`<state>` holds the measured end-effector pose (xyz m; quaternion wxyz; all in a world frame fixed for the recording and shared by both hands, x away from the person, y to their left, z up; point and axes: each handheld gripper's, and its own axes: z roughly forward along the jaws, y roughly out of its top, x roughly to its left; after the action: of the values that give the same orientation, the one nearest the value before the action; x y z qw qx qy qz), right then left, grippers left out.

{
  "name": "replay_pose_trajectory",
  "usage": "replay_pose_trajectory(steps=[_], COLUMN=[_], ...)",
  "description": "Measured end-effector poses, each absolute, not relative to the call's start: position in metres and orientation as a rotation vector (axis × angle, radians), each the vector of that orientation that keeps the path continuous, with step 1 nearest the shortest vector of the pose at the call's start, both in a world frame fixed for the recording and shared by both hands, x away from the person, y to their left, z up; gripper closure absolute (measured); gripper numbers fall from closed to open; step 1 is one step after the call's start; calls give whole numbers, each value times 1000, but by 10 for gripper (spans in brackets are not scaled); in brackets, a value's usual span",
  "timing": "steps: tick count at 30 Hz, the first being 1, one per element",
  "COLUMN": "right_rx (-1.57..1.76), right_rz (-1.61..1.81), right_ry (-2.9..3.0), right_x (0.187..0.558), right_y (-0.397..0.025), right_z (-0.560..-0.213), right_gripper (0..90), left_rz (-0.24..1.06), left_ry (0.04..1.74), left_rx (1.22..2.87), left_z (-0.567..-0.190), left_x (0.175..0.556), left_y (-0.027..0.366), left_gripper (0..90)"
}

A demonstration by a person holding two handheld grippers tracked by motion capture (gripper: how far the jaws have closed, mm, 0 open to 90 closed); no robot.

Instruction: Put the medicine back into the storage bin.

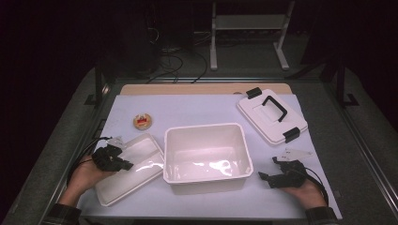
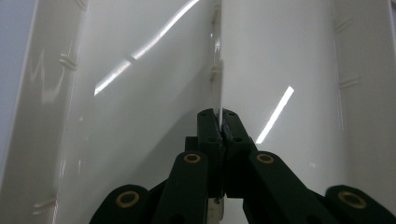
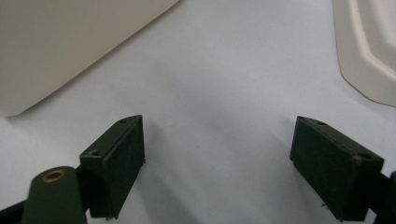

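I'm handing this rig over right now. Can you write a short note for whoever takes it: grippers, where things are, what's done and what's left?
Left gripper: shut on the middle divider of the tray insert, which lies left of the white bin.
Right gripper: open, holding nothing, low over the mat right of the bin.
Lid with black handle: off, lying far right on the mat.
Done: bin opened, tray gripped.
Left, probably: lift the tray into the bin, then refit the lid.

A round wooden disc (image 1: 142, 121) (red-topped) lies beside the handled lid (image 1: 271, 115)
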<state>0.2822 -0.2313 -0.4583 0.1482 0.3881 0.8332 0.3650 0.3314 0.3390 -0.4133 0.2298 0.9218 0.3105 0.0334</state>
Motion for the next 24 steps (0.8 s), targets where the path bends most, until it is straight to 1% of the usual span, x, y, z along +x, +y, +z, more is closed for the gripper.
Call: replay_pose_trajectory(steps=[3, 6, 8, 11, 13, 15, 16, 17, 21, 22, 23, 24], right_rx=[1113, 1113, 1115, 1113, 1113, 1113, 1113, 1113, 1113, 1113, 1113, 1112], right_rz=[1047, 1048, 1049, 1048, 1047, 1047, 1047, 1047, 1047, 1047, 1047, 1047], right_ry=[2396, 2397, 2396, 2397, 2396, 2396, 2397, 2397, 2396, 2396, 2396, 2396], right_x=[282, 282, 282, 282, 282, 282, 282, 282, 282, 282, 282, 282], right_y=[-231, -231, -231, -231, -231, -231, -231, -231, -231, -231, -231, -231], right_z=[-458, -458, -458, -458, -458, -458, -458, -458, -458, -458, -458, -458], right_gripper=[172, 171, 172, 172, 171, 171, 171, 171, 171, 171, 171, 171], left_rz=[92, 86, 85, 106, 113, 144, 144, 152, 179, 187, 194, 194], left_ry=[853, 856, 862, 871, 873, 867, 867, 863, 861, 861, 861, 863], left_rx=[2544, 2551, 2544, 2531, 2520, 2521, 2521, 2518, 2512, 2511, 2516, 2513], left_z=[-414, -411, -409, -397, -390, -384, -384, -381, -370, -368, -366, -363], left_x=[331, 330, 330, 333, 335, 337, 337, 338, 345, 348, 350, 353], left_y=[338, 338, 339, 342, 343, 343, 343, 343, 342, 342, 342, 341], left_gripper=[872, 786, 694, 593, 545, 480, 454, 454, 368, 332, 332, 309])
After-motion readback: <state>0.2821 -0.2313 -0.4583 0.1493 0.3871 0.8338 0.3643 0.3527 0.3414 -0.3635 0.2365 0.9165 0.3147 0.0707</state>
